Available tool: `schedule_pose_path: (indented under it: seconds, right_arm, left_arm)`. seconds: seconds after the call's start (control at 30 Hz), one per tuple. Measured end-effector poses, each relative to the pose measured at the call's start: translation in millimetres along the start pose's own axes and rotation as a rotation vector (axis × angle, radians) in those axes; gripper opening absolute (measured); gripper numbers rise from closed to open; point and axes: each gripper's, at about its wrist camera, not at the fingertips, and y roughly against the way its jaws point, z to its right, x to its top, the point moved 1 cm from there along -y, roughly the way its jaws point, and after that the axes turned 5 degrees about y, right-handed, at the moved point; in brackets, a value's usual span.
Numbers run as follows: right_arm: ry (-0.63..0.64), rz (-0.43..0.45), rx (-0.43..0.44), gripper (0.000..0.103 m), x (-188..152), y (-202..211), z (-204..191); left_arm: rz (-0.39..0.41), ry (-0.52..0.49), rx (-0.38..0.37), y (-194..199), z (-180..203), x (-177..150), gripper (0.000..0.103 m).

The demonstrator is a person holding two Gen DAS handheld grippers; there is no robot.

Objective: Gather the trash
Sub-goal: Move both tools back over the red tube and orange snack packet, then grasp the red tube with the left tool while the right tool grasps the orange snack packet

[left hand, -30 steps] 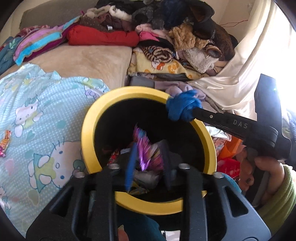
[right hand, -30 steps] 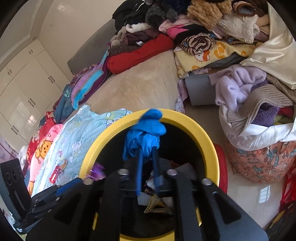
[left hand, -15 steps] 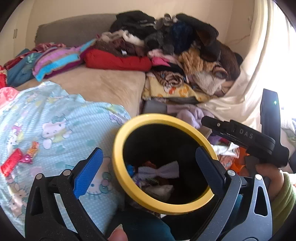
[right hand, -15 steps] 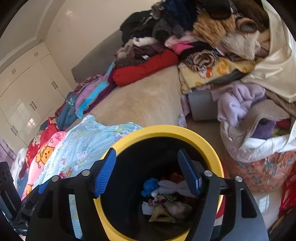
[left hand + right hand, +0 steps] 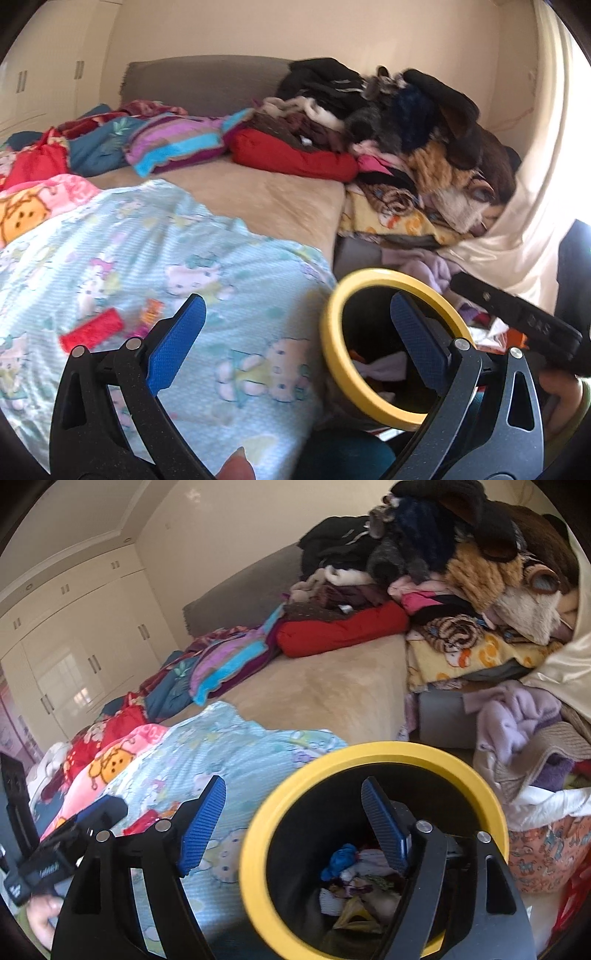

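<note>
Left gripper (image 5: 295, 336): jaws wide apart, nothing between them, blue pads bare. Its left pad sits over the pale blue cartoon-cat blanket (image 5: 155, 258) on the bed (image 5: 266, 199), its right pad over the mouth of the yellow-rimmed bin (image 5: 332, 354).

Right gripper (image 5: 293, 823): jaws have just been opening and stand well apart, nothing held. Its left pad is over the blanket, its right pad over the bin's dark inside.

Task things: trash in the bin, a blue crumpled piece (image 5: 341, 860), white and yellowish scraps around it. Still on the blanket, a red wrapper (image 5: 92, 334) with a smaller orange-pink wrapper (image 5: 149, 314) just beside it.

Left view only: those wrappers shown clearly, and the right gripper's body at far right with a hand (image 5: 561, 391) and green sleeve under it. A fingertip pokes in at the bottom edge.

Right view only: the bin's contents from above, white wardrobe doors (image 5: 74, 657) at left, a patterned laundry basket (image 5: 546, 853) of clothes at right, and the left gripper's body low at left.

Both views: clothes pile (image 5: 413, 140) at the head of the bed.

Writing: "DAS" on the right gripper's body, blurred. Lettering on the left gripper's body is unreadable.
</note>
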Motion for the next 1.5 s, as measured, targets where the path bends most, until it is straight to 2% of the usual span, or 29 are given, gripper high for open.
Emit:
schedule_pose_path:
  seconds: [0.43, 0.87, 1.1, 1.37, 1.5]
  right_arm:
    - [0.053, -0.040, 0.067, 0.074, -7, -24, -55]
    - [0.150, -0.104, 0.122, 0.074, -18, -60, -113]
    - [0.183, -0.167, 0.149, 0.074, -23, -94, -140]
    - [0.229, -0.238, 0.231, 0.074, -34, -140, -183]
    - [0.260, -0.270, 0.254, 0.074, -41, -161, -201]
  left_arm:
    - [0.069, 0.074, 0.097, 22, -65, 14, 0.092]
    - [0.080, 0.170, 0.178, 34, -145, 12, 0.092]
    - [0.008, 0.181, 0.270, 26, -187, -2, 0.092]
    - [-0.079, 0.221, 0.282, 10, -222, -23, 0.092]
    - [-0.111, 0.272, 0.242, 4, -238, -31, 0.092]
